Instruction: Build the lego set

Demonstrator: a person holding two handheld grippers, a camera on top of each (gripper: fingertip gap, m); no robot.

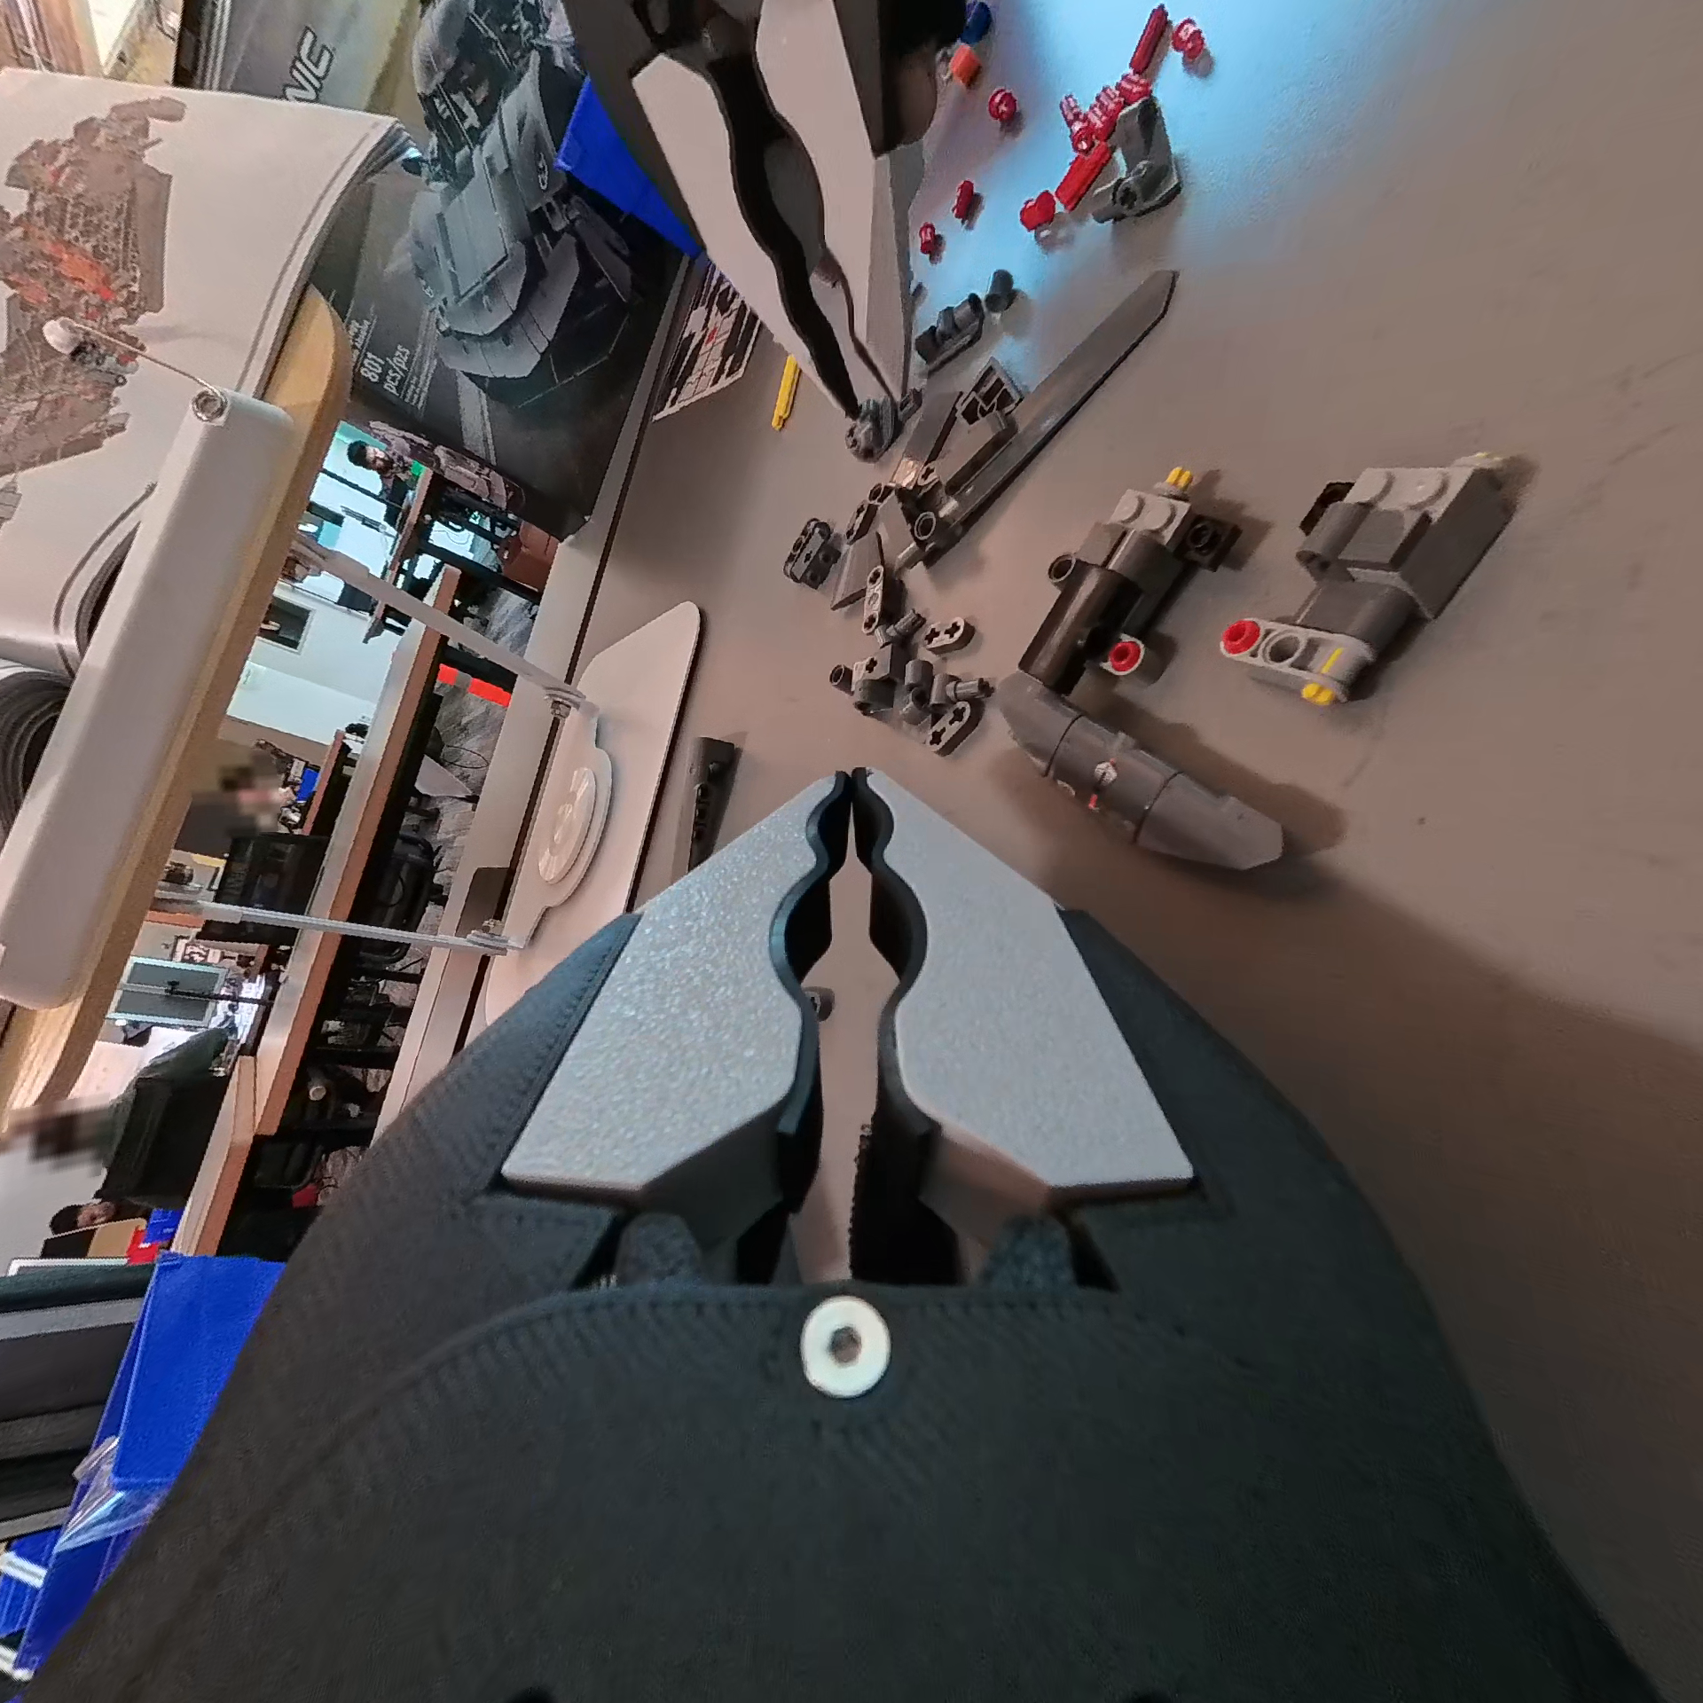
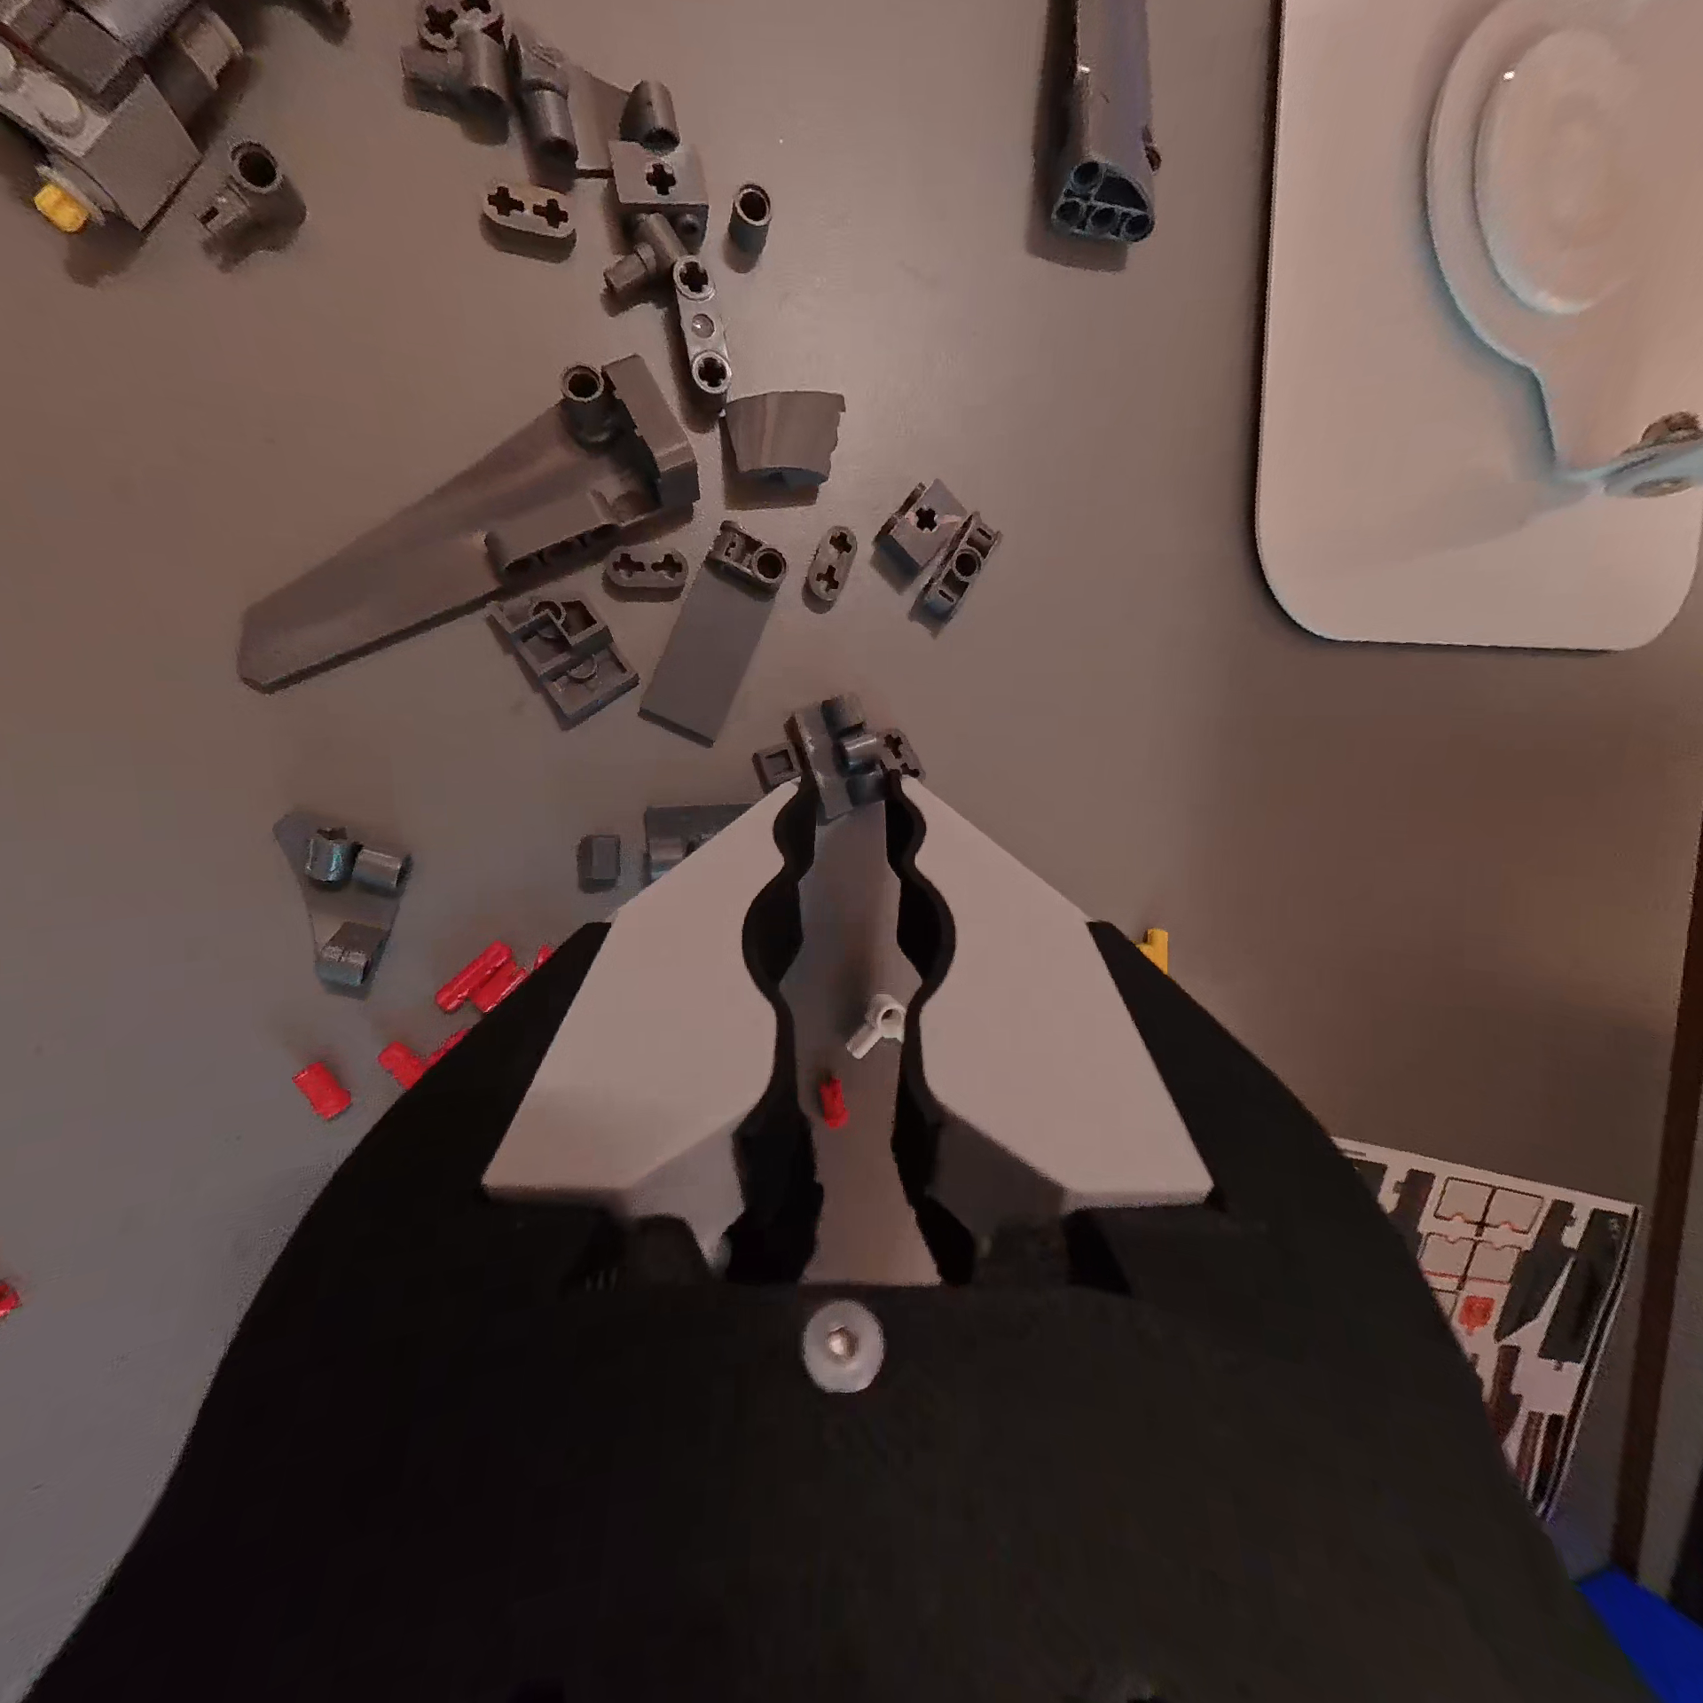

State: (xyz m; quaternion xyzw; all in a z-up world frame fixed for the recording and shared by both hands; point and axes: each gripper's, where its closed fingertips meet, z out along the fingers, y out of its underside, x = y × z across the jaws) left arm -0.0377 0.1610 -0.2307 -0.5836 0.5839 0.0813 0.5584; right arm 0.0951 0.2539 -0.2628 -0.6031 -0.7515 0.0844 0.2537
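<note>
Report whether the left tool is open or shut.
Shut. In the left wrist view the left tool's two black pads meet at the tips with nothing between them, above the grey table.

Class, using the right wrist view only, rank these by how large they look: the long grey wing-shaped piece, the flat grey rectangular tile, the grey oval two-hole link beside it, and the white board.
1. White board
2. Wing-shaped piece
3. Flat tile
4. Oval link
All lie on the same table, so nearness hardly affects the order.
</note>
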